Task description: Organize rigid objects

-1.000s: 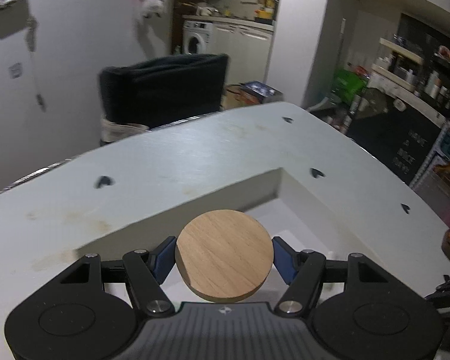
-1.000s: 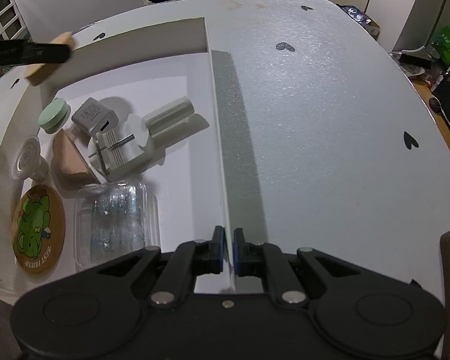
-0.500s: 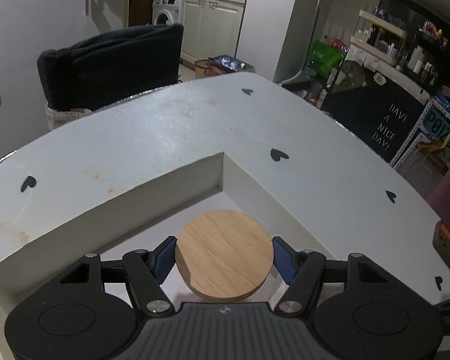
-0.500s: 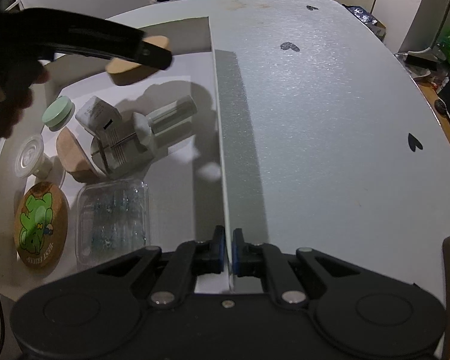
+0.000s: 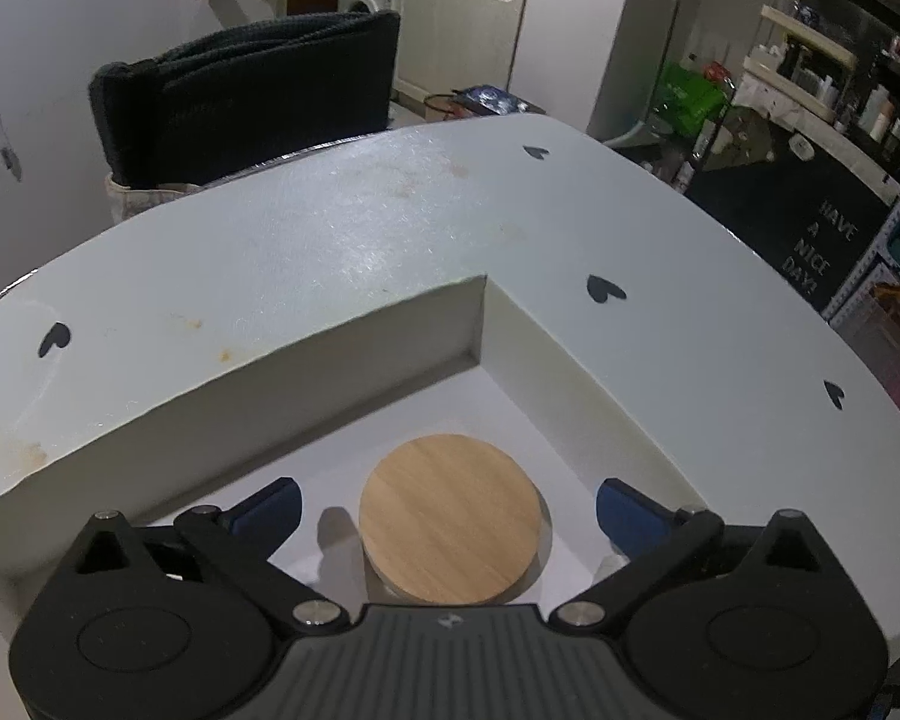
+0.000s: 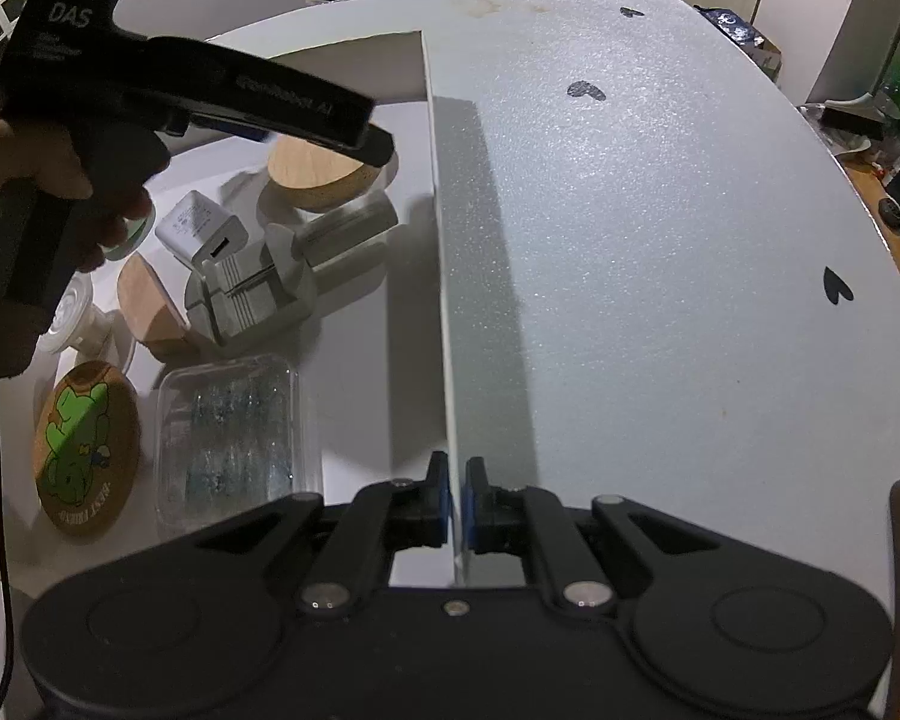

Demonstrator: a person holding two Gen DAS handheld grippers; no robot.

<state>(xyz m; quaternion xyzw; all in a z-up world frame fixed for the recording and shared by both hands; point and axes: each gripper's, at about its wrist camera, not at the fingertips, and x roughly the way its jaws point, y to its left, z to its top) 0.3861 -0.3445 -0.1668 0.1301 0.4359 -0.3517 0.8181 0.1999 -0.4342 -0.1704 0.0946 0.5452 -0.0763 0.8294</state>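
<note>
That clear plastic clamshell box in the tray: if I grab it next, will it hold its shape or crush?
The clear plastic box looks thin-walled, so it would likely flex under a firm pinch. It lies flat and low, so tipping seems unlikely. Its glossy surface may slip between the pads.

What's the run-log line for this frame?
left tongs: open | wooden disc: inside white box | right tongs: shut on box wall

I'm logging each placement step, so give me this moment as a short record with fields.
left gripper: open, fingers clear of both sides of the wooden disc
wooden disc: flat on the box floor near the far corner
right gripper: shut on the box wall
white box: on the table
also in box: white charger, clear plastic case, cartoon coaster
</note>
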